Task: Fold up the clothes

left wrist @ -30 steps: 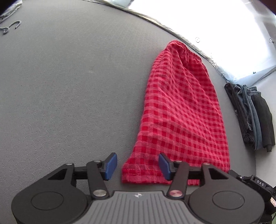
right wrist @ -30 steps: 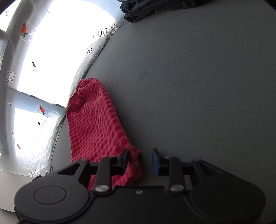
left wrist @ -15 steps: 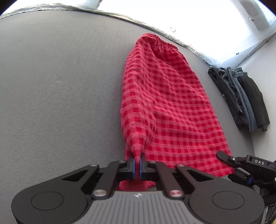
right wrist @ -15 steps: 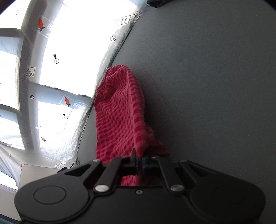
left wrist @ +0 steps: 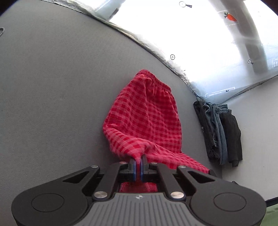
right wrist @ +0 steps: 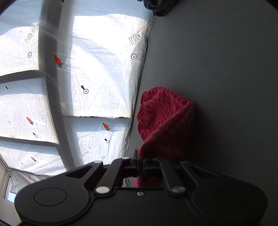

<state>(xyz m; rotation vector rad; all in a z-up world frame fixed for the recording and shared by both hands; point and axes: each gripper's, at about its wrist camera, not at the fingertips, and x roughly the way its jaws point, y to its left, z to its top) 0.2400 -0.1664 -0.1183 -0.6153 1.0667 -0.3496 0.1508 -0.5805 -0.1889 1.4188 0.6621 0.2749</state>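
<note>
Red checked shorts (left wrist: 147,118) lie on the grey table (left wrist: 52,87), their elastic waistband at the far end near the table's edge. My left gripper (left wrist: 138,160) is shut on one hem corner and holds it lifted above the table. My right gripper (right wrist: 140,164) is shut on the other hem corner of the shorts (right wrist: 165,121), also lifted. The hem stretches between the two grippers, and the lifted cloth arches back over the part still on the table.
A pile of folded dark and denim clothes (left wrist: 220,133) lies to the right of the shorts; its edge shows at the top of the right wrist view (right wrist: 156,7). A bright printed plastic sheet (right wrist: 78,78) hangs beyond the table's far edge.
Both grippers went from open at the hem to shut on its corners. They then lifted the hem and carried it toward the waistband, so the shorts now arch upward.
</note>
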